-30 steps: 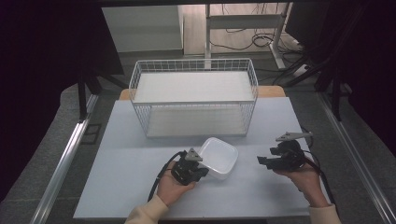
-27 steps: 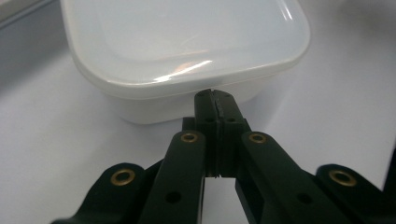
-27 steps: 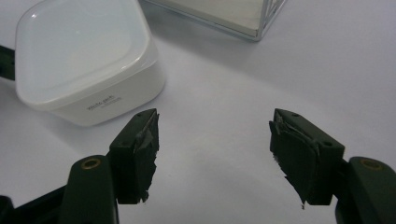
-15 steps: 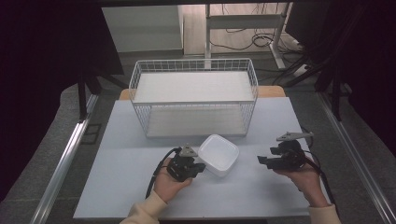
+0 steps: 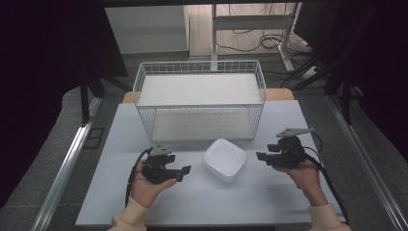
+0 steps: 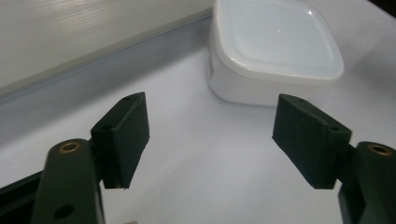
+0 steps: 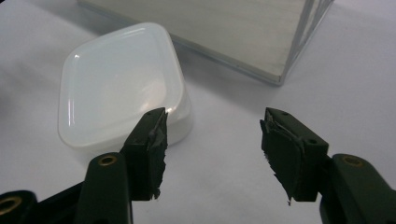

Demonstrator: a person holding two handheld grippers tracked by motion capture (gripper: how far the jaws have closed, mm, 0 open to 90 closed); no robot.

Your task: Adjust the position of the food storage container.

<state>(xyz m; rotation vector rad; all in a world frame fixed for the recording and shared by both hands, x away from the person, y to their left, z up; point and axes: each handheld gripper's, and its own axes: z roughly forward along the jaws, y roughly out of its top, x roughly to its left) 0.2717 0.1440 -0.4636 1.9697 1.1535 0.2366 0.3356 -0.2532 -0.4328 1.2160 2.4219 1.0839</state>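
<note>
A white, rounded-square plastic container [image 5: 224, 159] lies flat on the white table [image 5: 192, 202], in front of the wire basket. My left gripper [image 5: 185, 171] hovers just left of it, apart from it. Its jaws have just been opening and stand open with nothing between them [image 6: 210, 116]; the container [image 6: 275, 46] lies beyond the fingertips. My right gripper [image 5: 260, 156] is to the right of the container and points at it. Its jaws have just been closing a little, but they remain open and empty [image 7: 212, 135]. The container [image 7: 116, 79] sits behind the left finger [image 7: 149, 149].
A white wire basket [image 5: 199, 98] with a pale floor stands at the back middle of the table; its lower edge appears in the left gripper view [image 6: 93, 28] and its corner in the right gripper view [image 7: 243, 32]. Dark floor and metal rails flank the table.
My left gripper was shut at the container's near-left edge; it has opened, let go and drawn back to the left. The container rests where it was. The right gripper has barely shifted.
</note>
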